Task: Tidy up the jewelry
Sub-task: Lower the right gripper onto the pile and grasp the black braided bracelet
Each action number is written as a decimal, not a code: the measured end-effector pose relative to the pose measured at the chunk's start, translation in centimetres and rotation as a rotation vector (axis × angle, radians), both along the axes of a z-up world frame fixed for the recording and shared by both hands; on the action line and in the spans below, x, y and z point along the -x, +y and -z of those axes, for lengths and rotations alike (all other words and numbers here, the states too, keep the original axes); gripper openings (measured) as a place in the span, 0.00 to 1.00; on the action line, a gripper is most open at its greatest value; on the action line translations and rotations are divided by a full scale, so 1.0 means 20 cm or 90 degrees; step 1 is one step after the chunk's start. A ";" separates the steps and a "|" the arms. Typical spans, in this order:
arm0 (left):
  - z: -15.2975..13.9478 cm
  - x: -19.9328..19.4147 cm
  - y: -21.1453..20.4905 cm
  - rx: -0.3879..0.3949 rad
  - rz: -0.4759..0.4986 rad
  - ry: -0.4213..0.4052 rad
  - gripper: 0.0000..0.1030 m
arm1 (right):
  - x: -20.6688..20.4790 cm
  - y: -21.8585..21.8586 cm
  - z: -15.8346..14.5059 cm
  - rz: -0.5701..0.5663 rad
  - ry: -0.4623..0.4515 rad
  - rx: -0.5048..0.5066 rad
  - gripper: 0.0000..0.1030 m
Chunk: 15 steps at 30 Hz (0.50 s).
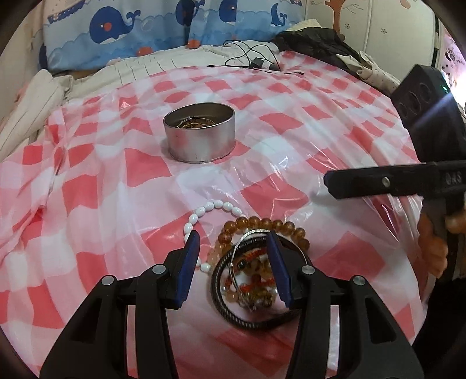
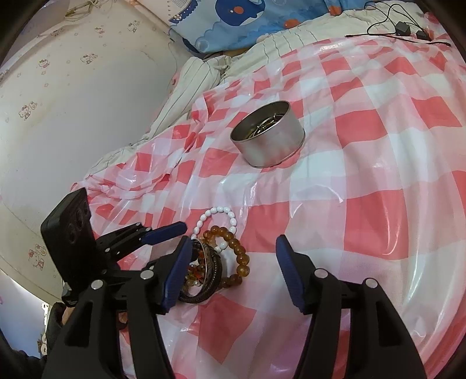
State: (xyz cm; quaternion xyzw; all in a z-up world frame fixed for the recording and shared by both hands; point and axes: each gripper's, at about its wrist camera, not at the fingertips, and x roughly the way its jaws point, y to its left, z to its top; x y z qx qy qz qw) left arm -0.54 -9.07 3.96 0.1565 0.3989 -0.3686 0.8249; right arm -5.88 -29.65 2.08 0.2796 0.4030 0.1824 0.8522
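Observation:
A pile of bracelets lies on the red-and-white checked plastic sheet: a white bead bracelet [image 1: 204,211], an amber bead bracelet [image 1: 262,226], a silver bangle [image 1: 256,233] and a black coiled band [image 1: 221,294]. My left gripper [image 1: 233,242] is open, low over the pile, its jaws either side of the bangle and beads. A round metal tin [image 1: 200,132] with gold jewelry inside stands farther back. My right gripper [image 2: 233,247] is open and empty, just right of the pile [image 2: 215,256]; the tin [image 2: 269,134] is ahead of it. It shows side-on in the left view [image 1: 332,182].
The checked sheet [image 1: 291,122] covers a bed. A whale-print pillow [image 1: 163,26], black cables with a charger [image 1: 257,62] and dark clothing [image 1: 314,40] lie at the back. A white wall [image 2: 72,102] runs along the bed's left side.

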 end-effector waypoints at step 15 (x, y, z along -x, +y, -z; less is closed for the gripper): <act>-0.07 -0.13 0.23 0.226 -0.059 0.129 0.03 | -0.01 0.05 0.00 -0.027 0.000 0.005 0.61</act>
